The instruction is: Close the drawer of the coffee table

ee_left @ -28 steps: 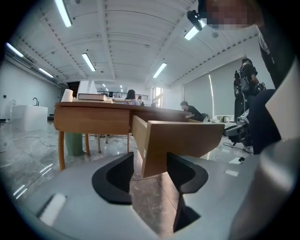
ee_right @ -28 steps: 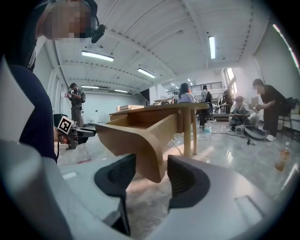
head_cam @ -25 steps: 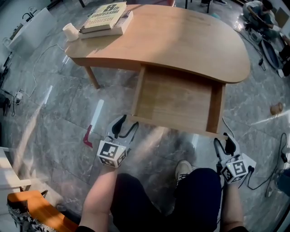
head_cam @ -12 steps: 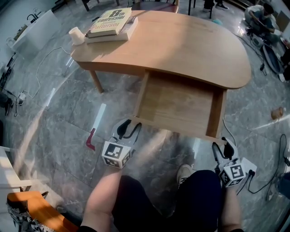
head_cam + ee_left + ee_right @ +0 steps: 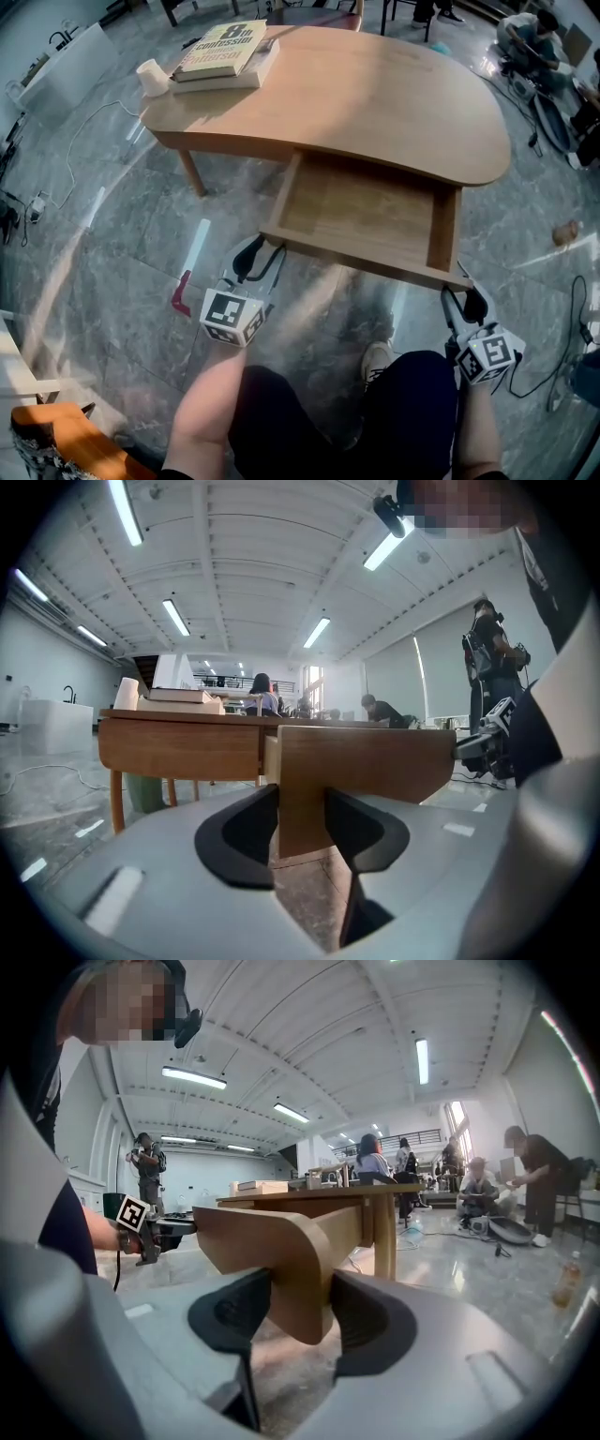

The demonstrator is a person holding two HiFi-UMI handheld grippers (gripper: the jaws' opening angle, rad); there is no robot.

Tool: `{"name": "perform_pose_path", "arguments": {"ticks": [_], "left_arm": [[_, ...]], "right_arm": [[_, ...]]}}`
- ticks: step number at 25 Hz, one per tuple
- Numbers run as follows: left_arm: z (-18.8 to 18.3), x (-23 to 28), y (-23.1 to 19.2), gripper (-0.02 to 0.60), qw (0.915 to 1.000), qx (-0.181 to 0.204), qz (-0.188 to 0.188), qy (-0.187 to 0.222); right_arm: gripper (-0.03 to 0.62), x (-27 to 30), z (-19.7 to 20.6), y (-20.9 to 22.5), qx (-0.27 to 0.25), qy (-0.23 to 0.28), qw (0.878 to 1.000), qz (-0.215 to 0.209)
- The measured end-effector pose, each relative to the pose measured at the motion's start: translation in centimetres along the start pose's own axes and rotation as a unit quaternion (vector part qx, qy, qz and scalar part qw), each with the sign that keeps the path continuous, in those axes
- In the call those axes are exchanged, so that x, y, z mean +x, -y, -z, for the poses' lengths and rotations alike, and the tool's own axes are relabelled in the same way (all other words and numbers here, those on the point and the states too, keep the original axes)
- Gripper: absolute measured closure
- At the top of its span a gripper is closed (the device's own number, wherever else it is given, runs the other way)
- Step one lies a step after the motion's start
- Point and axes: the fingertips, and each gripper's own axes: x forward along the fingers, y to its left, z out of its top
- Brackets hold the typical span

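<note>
The coffee table [image 5: 375,94] has its wooden drawer [image 5: 361,211] pulled out toward me, and the drawer is empty. My left gripper [image 5: 265,251] grips the left end of the drawer front [image 5: 366,261]. In the left gripper view the panel [image 5: 366,761] fills the gap between the black pads [image 5: 246,832] of that gripper [image 5: 302,822]. My right gripper [image 5: 466,298] holds the right end of the front. In the right gripper view its rounded corner [image 5: 272,1241] sits pinched between the pads [image 5: 370,1321] of that gripper [image 5: 302,1312].
Two stacked books [image 5: 222,52] and a white cup [image 5: 150,75] sit on the table's far left corner. A red tool [image 5: 180,291] lies on the stone floor to the left. A bottle [image 5: 565,232] and cables lie to the right. My shoe [image 5: 378,354] is below the drawer.
The left jaws have narrowed onto the drawer front's left end. Both grippers have risen slightly at the front panel. The drawer stays pulled out.
</note>
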Motion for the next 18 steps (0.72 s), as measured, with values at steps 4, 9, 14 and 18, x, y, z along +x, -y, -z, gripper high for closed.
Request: {"name": "perform_pose_path", "arguments": {"ticks": [4,9,14,18], "left_arm": [[0.0,1.3,-0.3,0.414,0.9999,-0.004,-0.005,-0.008],[-0.5,3.1,-0.8,0.414,0.9999,-0.002,-0.011,0.000],[-0.9,5.1,-1.5,0.414,0.9999,-0.001,-0.015,-0.005],[-1.1,6.9,-2.1,0.414,0.9998,-0.007,-0.019,-0.006]], "right_arm": [[0.390,1.0,-0.1,0.9,0.002,-0.008,1.000,0.009],[0.390,2.5,-0.8,2.2,0.004,-0.005,1.000,0.014],[0.390,4.2,-1.6,3.5,0.010,-0.007,1.000,0.020],[0.390,5.7,-2.1,5.0,0.019,-0.008,0.999,0.036]]}}
